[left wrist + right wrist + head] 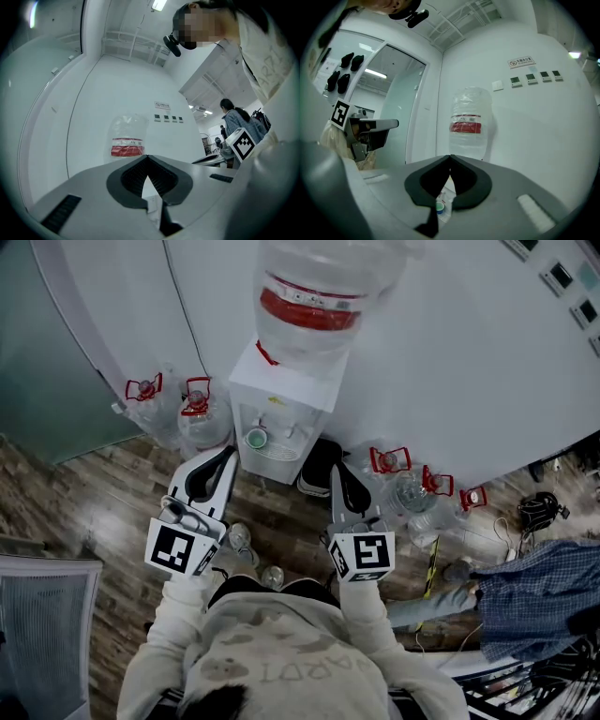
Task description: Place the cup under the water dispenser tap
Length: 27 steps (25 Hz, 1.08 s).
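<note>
1. The head view looks steeply down on the water dispenser (pixel 281 413) from above and just in front.
2. The left gripper view looks slightly upward from low before the dispenser at its bottle (pixel 127 136).
3. The right gripper view, beside it, faces the same bottle (pixel 467 124); all three views share it.

We read nothing for certain: the wall sign (pixel 520 61) and the red label (pixel 465 126) on the water bottle (pixel 471 101) are too small, and the sweater lettering (pixel 281 671) is upside down and unclear.
</note>
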{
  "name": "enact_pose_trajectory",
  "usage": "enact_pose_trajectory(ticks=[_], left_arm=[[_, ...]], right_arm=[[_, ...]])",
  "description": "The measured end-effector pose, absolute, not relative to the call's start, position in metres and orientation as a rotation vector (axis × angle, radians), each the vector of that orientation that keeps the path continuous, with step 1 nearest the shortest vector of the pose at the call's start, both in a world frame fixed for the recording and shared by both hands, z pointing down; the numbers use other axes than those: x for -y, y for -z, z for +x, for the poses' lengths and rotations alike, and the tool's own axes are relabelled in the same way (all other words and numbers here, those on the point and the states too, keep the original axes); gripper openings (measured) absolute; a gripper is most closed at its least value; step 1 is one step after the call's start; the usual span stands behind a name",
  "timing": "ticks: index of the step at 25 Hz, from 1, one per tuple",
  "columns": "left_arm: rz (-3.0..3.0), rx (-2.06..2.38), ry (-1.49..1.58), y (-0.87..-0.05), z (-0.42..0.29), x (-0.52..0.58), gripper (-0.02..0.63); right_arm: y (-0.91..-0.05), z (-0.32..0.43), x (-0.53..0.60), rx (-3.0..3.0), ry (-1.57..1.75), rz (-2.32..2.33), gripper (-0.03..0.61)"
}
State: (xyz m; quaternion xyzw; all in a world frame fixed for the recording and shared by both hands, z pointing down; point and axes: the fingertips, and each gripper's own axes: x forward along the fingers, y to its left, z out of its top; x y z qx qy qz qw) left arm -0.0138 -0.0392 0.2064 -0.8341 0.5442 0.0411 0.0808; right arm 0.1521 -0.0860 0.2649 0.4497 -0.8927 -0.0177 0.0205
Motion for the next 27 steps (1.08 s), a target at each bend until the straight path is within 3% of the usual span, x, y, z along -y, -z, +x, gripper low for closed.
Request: enact_pose_trajectory(ticks=[27], left_arm=[[-2.49,-1.638,-0.137,-0.199,-0.005,0.03,0.005]], right_arm=[[-0.242,0.169,0.069,2.784,0.136,1.463,0.009]])
